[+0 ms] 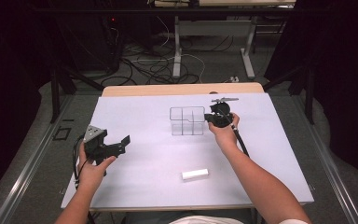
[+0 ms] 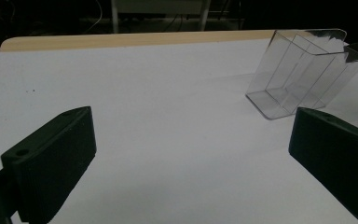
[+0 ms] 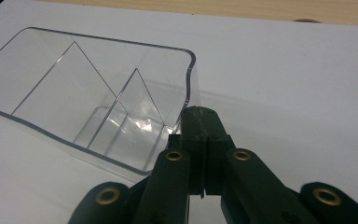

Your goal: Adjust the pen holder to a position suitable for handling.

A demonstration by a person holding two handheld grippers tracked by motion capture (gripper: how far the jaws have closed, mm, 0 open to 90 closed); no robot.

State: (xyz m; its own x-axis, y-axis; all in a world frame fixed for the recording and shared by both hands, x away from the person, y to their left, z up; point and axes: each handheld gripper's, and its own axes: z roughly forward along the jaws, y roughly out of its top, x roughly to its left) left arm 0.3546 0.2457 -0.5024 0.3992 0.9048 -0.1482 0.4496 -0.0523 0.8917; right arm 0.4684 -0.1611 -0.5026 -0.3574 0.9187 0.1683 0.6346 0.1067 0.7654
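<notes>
Clear plastic organizer (image 1: 187, 121) sits at the far middle of the white mat (image 1: 140, 168); from above, your right gripper (image 1: 213, 117) meets its right wall, far nearer than your left gripper (image 1: 122, 144) at the near left. Along your left gripper, its jaws are spread apart on nothing, the organizer (image 2: 303, 72) well off to the far right. Along your right gripper (image 3: 203, 121), the jaws look clenched flat at the organizer's (image 3: 98, 102) near corner; whether they pinch the wall you cannot tell.
</notes>
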